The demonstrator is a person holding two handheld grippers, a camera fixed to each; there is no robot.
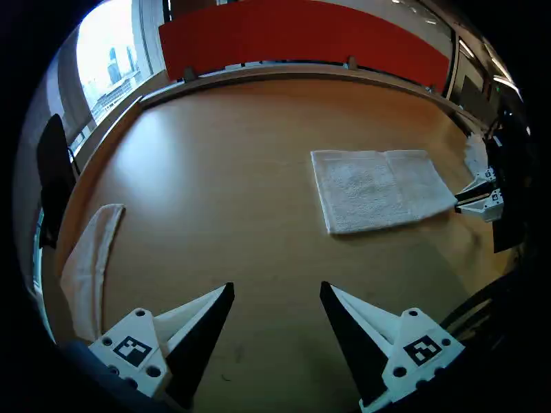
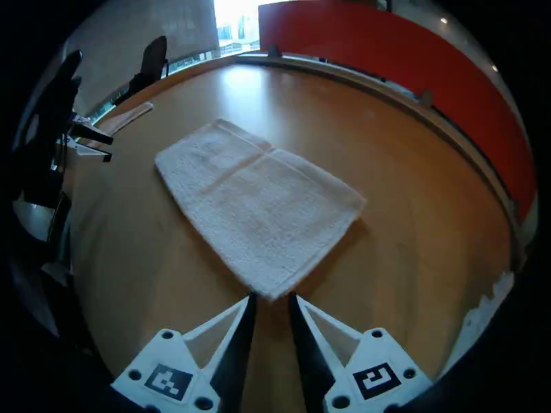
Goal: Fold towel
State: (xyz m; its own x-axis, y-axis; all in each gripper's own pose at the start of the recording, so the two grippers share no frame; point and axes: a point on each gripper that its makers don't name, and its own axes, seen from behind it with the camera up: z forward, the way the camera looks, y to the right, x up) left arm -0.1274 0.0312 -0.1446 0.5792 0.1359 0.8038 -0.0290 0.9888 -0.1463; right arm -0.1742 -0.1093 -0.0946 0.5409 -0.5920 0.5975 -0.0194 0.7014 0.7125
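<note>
Diagonally laid towel [image 2: 258, 206], long axis running far-left, corner at narrowly parted right gripper [image 2: 272, 297], left gripper [image 1: 277, 289] spread

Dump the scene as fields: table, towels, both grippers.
table: wood
towel: white, flat, mid-table, looks folded over
second towel: white, at table edge, apart from the first
left gripper: jaws wide, over bare table, holding nothing
right gripper: jaws narrowly apart at towel's near corner, not clamped
backdrop: red partition

The towel [image 2: 258, 213] is nubby terry cloth (quite matt) on a smooth, glossy wooden table [image 2: 413, 227].
</note>
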